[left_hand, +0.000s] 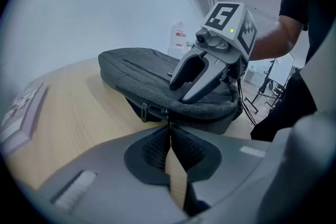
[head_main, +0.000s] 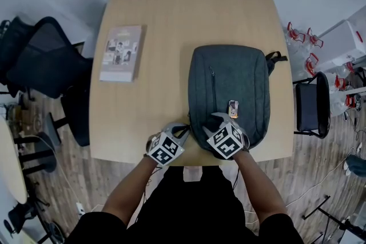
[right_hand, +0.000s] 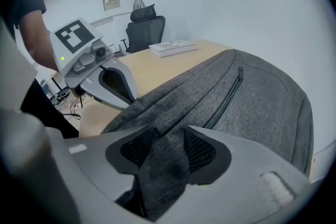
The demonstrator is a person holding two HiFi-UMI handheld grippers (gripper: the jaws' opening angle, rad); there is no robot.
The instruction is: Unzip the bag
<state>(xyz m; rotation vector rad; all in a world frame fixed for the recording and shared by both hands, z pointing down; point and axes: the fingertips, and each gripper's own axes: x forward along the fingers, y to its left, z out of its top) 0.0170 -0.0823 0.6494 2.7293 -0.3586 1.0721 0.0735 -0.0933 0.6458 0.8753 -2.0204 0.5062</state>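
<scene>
A grey backpack (head_main: 229, 86) lies flat on the wooden table (head_main: 171, 14), its near end at the front edge. My left gripper (head_main: 184, 130) is at the bag's near-left corner. In the left gripper view its jaws (left_hand: 169, 144) are shut on the thin dark zipper pull (left_hand: 168, 119) that hangs from the bag's side zipper. My right gripper (head_main: 220, 119) rests on the bag's near end. In the right gripper view it (right_hand: 163, 152) stands wide open, with a ridge of grey bag fabric (right_hand: 168, 128) between its pads. A front pocket zipper (right_hand: 227, 101) runs up the bag.
A book (head_main: 121, 52) lies at the table's left. A small orange-and-white tag (head_main: 233, 108) sits on the bag. Black office chairs (head_main: 46, 60) stand left of the table and another chair (head_main: 311, 103) right. White boxes (head_main: 343, 43) are at the far right.
</scene>
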